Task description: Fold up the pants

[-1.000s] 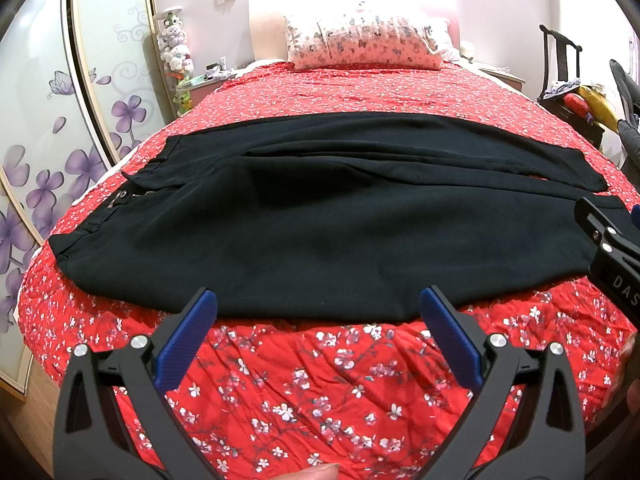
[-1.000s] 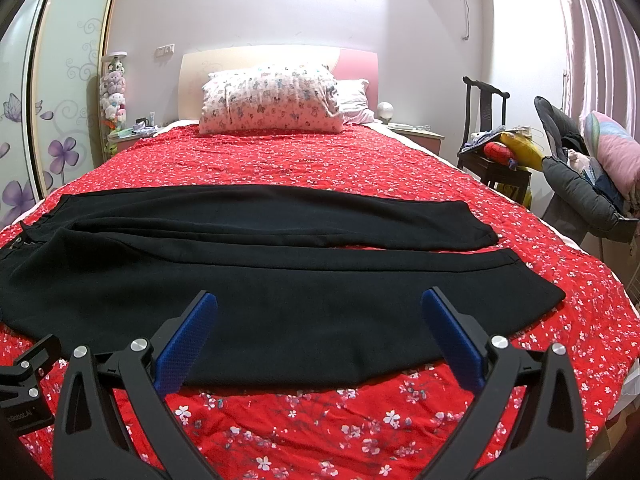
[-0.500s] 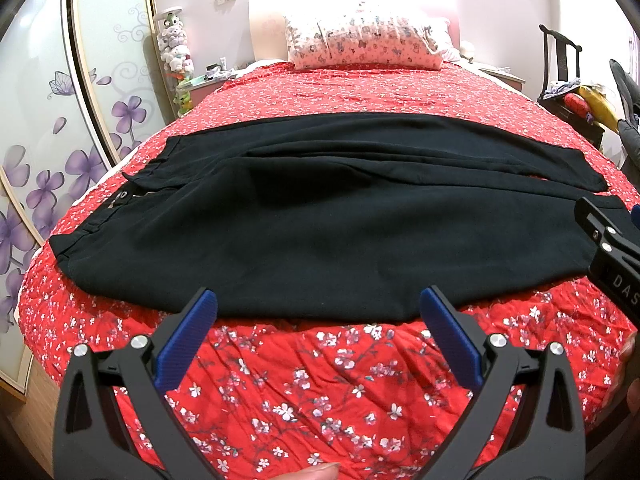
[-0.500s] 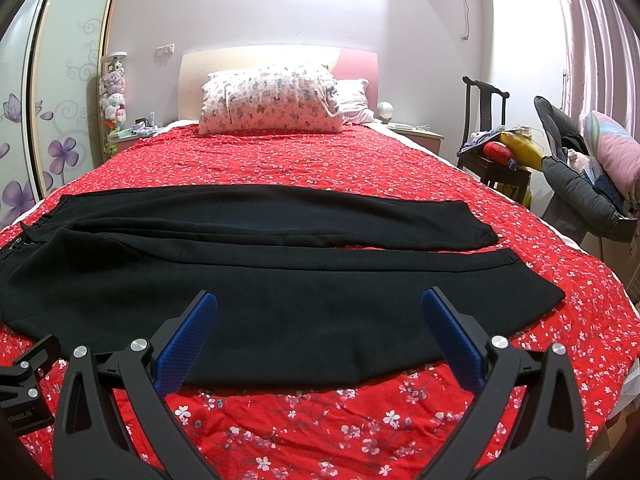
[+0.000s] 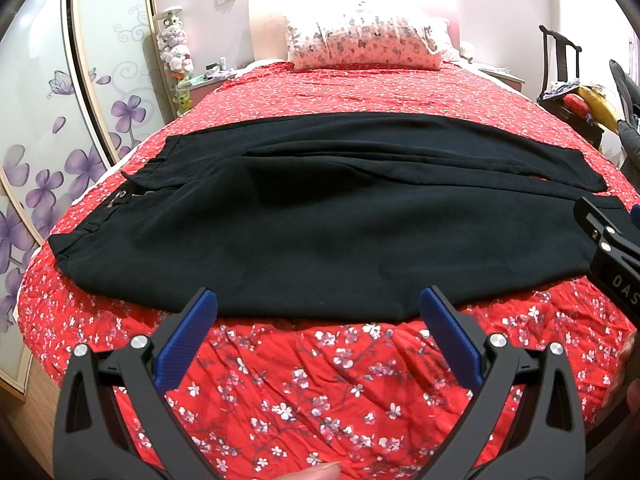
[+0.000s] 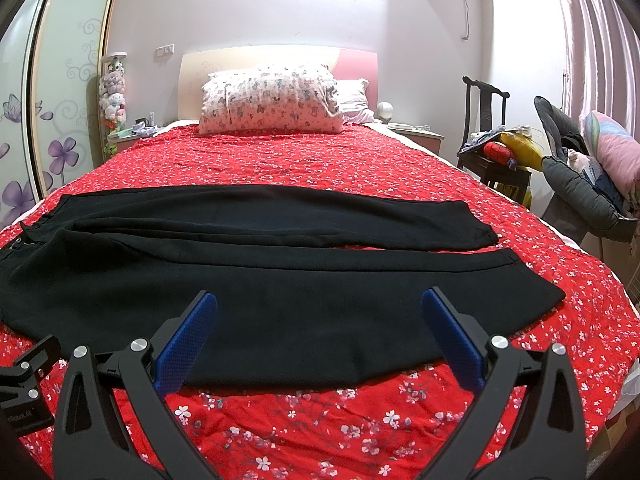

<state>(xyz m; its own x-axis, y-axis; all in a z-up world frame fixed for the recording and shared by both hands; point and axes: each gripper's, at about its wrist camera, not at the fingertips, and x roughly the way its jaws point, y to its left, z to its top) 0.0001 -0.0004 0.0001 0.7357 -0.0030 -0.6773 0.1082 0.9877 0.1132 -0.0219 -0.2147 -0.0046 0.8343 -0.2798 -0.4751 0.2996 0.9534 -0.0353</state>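
On the red bedspread (image 6: 320, 160) the black pants (image 5: 320, 232) lie flat, unchanged since a second ago. Left gripper (image 5: 318, 312) and right gripper (image 6: 319, 312) hover with jaws wide, empty; folding is not begun.

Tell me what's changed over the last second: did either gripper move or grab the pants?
Nothing visibly changed. The left gripper and right gripper are both open and holding nothing, in the same spots short of the near edge of the pants. The pants lie flat across the bedspread, both legs side by side, unfolded as before.
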